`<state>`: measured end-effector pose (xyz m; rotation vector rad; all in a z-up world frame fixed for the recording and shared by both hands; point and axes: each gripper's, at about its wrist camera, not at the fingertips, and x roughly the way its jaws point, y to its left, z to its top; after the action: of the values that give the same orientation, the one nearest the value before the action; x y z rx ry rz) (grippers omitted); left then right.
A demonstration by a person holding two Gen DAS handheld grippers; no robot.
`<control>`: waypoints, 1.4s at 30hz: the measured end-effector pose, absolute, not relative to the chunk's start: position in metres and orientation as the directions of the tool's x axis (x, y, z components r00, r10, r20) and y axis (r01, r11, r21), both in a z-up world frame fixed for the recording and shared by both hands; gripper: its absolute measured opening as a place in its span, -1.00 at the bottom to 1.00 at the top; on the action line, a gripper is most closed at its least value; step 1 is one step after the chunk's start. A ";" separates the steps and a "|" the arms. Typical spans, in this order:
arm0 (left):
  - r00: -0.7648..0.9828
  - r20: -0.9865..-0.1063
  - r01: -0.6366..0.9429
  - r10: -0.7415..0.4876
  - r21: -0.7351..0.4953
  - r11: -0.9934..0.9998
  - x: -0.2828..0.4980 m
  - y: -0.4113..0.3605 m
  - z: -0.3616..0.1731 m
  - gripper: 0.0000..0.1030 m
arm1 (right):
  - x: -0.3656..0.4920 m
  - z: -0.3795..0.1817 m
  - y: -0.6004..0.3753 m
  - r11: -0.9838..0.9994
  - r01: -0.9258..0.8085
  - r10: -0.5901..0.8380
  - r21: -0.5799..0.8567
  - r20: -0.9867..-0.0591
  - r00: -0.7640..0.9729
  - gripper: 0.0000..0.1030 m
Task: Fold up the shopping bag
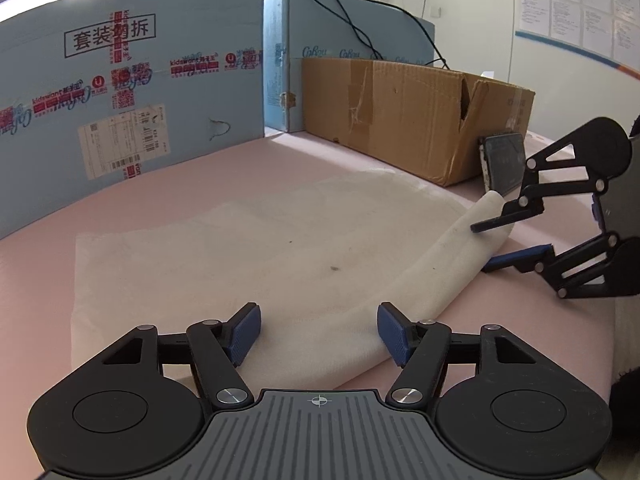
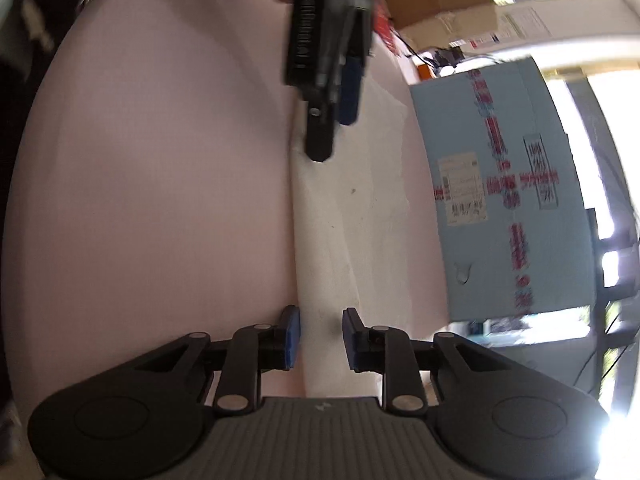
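A pink table [image 1: 168, 200] carries a white shopping bag [image 1: 224, 256], lying mostly flat at its middle. A blue printed box [image 1: 132, 92] and a brown cardboard box [image 1: 408, 116] line the far edge. The left gripper [image 1: 319, 332] is spread wide over the bag's near edge, pinching nothing. The right gripper [image 1: 500, 240] straddles the bag's raised, rolled fold; whether its pads press the cloth cannot be told.
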<state>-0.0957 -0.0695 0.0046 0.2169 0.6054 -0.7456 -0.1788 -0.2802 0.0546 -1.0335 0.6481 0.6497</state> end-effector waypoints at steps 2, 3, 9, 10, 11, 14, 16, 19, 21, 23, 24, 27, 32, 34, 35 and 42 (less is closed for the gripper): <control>0.592 -0.589 0.685 -0.550 0.009 0.729 -0.097 -0.073 0.005 0.42 | -0.161 0.067 -0.307 0.548 -0.754 0.253 -0.362 -0.788 0.562 -0.50; 0.600 -0.588 0.682 -0.543 0.022 0.731 -0.098 -0.073 0.005 0.46 | -0.152 0.072 -0.320 0.622 -0.740 0.296 -0.257 -0.798 0.525 -0.49; 0.710 -0.494 0.671 -0.502 0.259 0.695 -0.120 -0.082 0.014 0.49 | -0.146 0.074 -0.358 0.732 -0.680 0.417 -0.039 -0.765 0.492 -0.44; 0.713 -0.462 0.687 -0.527 0.312 0.656 -0.130 -0.085 0.016 0.48 | -0.149 0.074 -0.355 0.727 -0.684 0.407 -0.062 -0.762 0.503 -0.44; 0.699 -0.442 0.711 -0.562 0.349 0.611 -0.138 -0.089 0.018 0.48 | -0.152 0.074 -0.354 0.723 -0.687 0.401 -0.074 -0.765 0.504 -0.44; 0.616 -0.464 0.787 -0.637 0.404 0.466 -0.155 -0.106 0.017 0.34 | -0.146 0.073 -0.362 0.733 -0.680 0.442 0.002 -0.762 0.474 -0.42; 0.591 -0.495 0.801 -0.637 0.455 0.389 -0.158 -0.119 0.011 0.18 | -0.145 0.072 -0.372 0.744 -0.662 0.492 0.091 -0.746 0.449 -0.33; 0.578 -0.537 0.808 -0.615 0.484 0.337 -0.151 -0.133 0.003 -0.18 | -0.139 0.068 -0.389 0.753 -0.620 0.563 0.220 -0.703 0.435 -0.31; 0.532 -0.567 0.842 -0.629 0.432 0.323 -0.142 -0.138 0.003 -0.39 | -0.136 0.065 -0.400 0.752 -0.588 0.604 0.298 -0.668 0.434 -0.31; 0.466 -0.602 0.885 -0.648 0.311 0.347 -0.125 -0.136 0.008 -0.42 | -0.137 0.065 -0.402 0.754 -0.579 0.612 0.309 -0.651 0.450 -0.27; 0.434 -0.613 0.899 -0.660 0.242 0.366 -0.116 -0.134 0.008 -0.42 | -0.139 0.066 -0.401 0.758 -0.580 0.609 0.300 -0.644 0.464 -0.08; 0.305 -0.628 0.908 -0.716 -0.034 0.417 -0.081 -0.119 0.007 -0.42 | -0.151 0.072 -0.371 0.735 -0.669 0.550 0.109 -0.673 0.495 0.21; 0.207 -0.589 0.856 -0.781 -0.277 0.436 -0.050 -0.102 0.000 -0.42 | -0.157 0.075 -0.324 0.632 -0.748 0.446 -0.201 -0.696 0.563 0.15; 0.177 -0.568 0.832 -0.804 -0.350 0.431 -0.041 -0.096 -0.004 -0.42 | -0.157 0.076 -0.312 0.574 -0.757 0.405 -0.312 -0.695 0.594 0.14; 0.168 -0.559 0.825 -0.812 -0.371 0.426 -0.039 -0.094 -0.005 -0.42 | -0.157 0.075 -0.304 0.529 -0.760 0.385 -0.378 -0.691 0.612 0.13; 0.273 -0.547 0.875 -0.792 -0.201 0.441 -0.062 -0.091 0.004 0.13 | -0.156 0.063 -0.276 0.316 -0.768 0.300 -0.557 -0.709 0.638 -0.87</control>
<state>-0.0616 -0.0912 0.0040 0.1505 0.6401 -1.1267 -0.1556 -0.2759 0.0634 -1.0215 0.5376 0.7495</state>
